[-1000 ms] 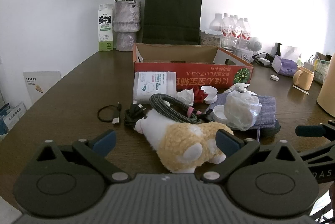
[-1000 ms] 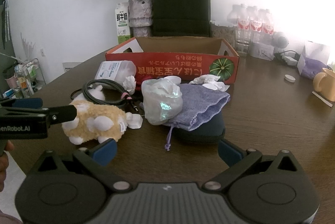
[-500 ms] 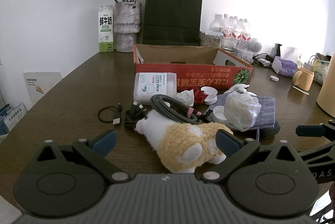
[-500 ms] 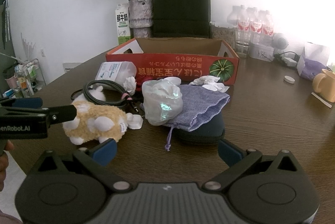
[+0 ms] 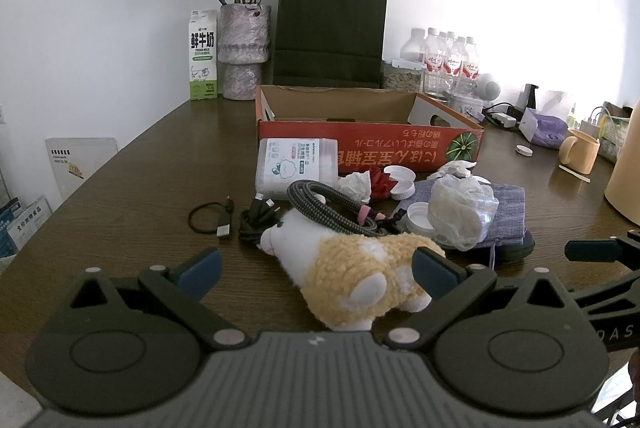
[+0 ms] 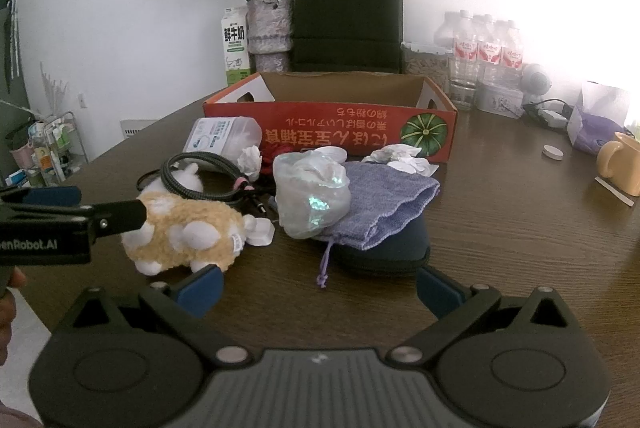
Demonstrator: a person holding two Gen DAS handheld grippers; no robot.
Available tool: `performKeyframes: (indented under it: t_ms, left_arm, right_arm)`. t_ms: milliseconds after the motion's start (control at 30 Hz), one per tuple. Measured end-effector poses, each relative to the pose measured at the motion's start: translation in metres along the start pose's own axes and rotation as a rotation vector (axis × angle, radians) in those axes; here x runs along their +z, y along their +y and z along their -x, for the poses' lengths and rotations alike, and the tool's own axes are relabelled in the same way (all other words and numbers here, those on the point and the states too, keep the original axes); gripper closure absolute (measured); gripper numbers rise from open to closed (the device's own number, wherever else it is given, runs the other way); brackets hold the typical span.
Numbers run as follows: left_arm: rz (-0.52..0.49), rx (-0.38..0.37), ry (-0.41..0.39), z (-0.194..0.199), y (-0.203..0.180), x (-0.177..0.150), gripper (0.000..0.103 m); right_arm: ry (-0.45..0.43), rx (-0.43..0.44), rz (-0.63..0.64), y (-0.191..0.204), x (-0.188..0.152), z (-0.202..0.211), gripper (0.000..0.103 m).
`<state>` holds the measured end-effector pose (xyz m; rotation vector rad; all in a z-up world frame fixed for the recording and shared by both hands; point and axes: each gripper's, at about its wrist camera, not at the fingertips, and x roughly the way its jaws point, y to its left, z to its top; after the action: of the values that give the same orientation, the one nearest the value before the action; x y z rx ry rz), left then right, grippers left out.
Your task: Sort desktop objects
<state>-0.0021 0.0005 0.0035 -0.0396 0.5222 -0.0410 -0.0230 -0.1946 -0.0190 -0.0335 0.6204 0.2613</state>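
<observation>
A tan and white plush sheep [image 5: 352, 276] lies on its side on the dark wooden table [image 5: 140, 196]. My left gripper [image 5: 316, 270] is open, one blue pad on each side of the plush; I cannot tell whether they touch it. In the right wrist view the same plush [image 6: 184, 228] sits at the left, with the left gripper's fingers [image 6: 116, 216] over its back. My right gripper [image 6: 318, 286] is open and holds nothing. Just ahead of it a purple drawstring pouch [image 6: 384, 196] rests on a dark zip case [image 6: 384, 252]. A crumpled plastic bag [image 6: 310, 192] leans on the pouch.
Behind the pile stands an open red cardboard box [image 5: 372, 148]. A coiled braided cable [image 5: 324, 204], a wipes pack [image 5: 296, 164], white lids [image 5: 400, 184] and tissue lie among the items. A vase, milk carton, dark paper bag and bottles line the wall. A yellow mug [image 5: 580, 156] stands right.
</observation>
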Motion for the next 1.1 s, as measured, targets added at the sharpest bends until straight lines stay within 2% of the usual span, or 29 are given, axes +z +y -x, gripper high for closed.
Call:
performKeyframes:
  t_ms: [1100]
  left_arm:
    - [0.001,0.001,-0.007,0.0055,0.0030,-0.0012,0.000]
  right_arm:
    - [-0.009,-0.007,0.014,0.0033,-0.0006,0.0019,0.000]
